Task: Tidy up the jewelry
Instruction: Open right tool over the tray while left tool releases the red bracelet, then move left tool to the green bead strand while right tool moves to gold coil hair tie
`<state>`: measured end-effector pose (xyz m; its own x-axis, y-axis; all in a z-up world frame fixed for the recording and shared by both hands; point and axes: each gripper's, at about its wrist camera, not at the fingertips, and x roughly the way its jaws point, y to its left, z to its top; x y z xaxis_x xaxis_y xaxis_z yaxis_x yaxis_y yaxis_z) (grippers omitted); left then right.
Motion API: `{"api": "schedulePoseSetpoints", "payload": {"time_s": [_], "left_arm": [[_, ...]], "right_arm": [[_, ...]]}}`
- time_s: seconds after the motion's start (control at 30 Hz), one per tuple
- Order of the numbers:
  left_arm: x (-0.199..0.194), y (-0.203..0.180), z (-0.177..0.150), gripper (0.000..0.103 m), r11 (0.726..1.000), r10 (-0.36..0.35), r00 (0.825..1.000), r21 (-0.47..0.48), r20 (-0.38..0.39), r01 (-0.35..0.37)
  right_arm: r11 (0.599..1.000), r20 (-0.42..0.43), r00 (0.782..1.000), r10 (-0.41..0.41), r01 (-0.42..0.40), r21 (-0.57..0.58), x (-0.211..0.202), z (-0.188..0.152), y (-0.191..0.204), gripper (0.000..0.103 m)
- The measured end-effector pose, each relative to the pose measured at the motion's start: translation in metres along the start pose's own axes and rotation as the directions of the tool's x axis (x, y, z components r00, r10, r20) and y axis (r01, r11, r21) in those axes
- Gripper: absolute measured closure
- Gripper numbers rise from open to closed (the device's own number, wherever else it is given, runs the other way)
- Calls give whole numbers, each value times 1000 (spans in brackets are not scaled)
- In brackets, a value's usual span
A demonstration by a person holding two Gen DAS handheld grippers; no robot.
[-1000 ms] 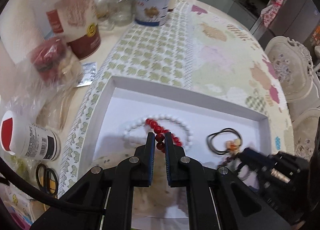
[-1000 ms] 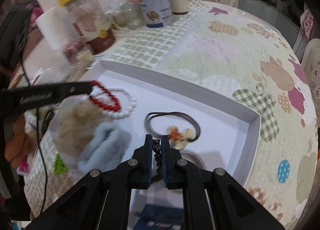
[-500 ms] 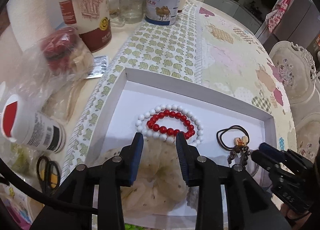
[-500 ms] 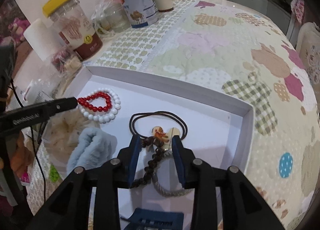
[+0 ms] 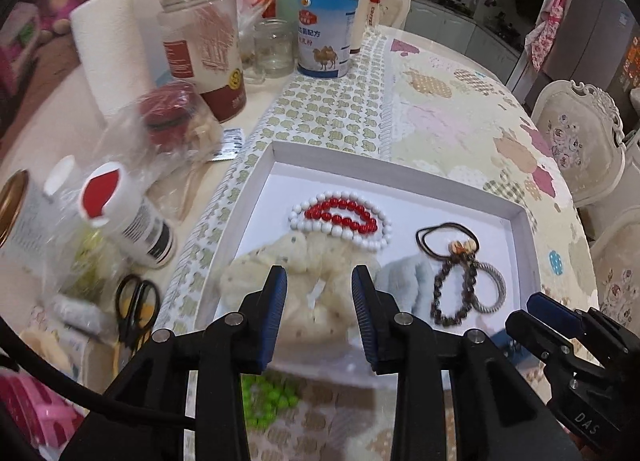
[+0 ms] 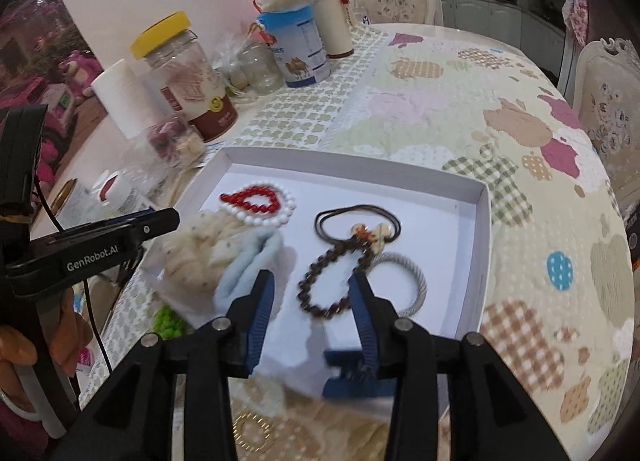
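A white shallow box [image 5: 396,173] [image 6: 482,245] lies on the patterned tablecloth. In it lie a red bead bracelet [image 5: 340,217] [image 6: 252,199] inside a white bead bracelet [image 5: 340,235] [image 6: 276,219], a dark bead bracelet [image 5: 448,293] [image 6: 324,281], a black hair tie with a charm [image 5: 448,235] [image 6: 356,221], a grey rope hair tie [image 5: 494,293] [image 6: 416,285], a cream scrunchie [image 5: 296,269] [image 6: 196,249] and a pale blue scrunchie [image 5: 408,281] [image 6: 248,261]. My left gripper [image 5: 320,285] is open and empty above the cream scrunchie. My right gripper [image 6: 310,289] is open and empty above the dark bracelet.
Jars, a blue tin [image 5: 326,37], a paper roll [image 5: 108,49], plastic bags, a white bottle [image 5: 128,217] and scissors [image 5: 134,309] crowd the table left of the box. Green beads [image 5: 268,401] lie near the box's front edge. Chairs [image 5: 580,141] stand at the right.
Both grippers opened and drew back. The left one let go of the red bracelet inside the white one. The right one let go of the dark bracelet by the hair ties.
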<state>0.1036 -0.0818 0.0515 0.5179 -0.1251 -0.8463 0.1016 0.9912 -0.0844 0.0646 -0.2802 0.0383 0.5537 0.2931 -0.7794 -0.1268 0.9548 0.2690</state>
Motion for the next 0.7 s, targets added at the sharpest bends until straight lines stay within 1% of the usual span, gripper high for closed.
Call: {"api": "schedulePoseSetpoints", "payload": {"time_s": [0.3,0.47,0.7], "left_arm": [[-29,-5,-47,71,1000,27,1000,8,1,-27],[-46,-9,-69,71,999,42,999,18,7,-42],[-68,-11,-98,71,998,54,998,20,18,-55]], "right_arm": [[999,33,999,-23,22,29,-36,-33,6,60],[1000,39,999,-25,24,19,-55,-54,11,57],[1000,37,999,-25,25,-7,-75,-76,20,56]]}}
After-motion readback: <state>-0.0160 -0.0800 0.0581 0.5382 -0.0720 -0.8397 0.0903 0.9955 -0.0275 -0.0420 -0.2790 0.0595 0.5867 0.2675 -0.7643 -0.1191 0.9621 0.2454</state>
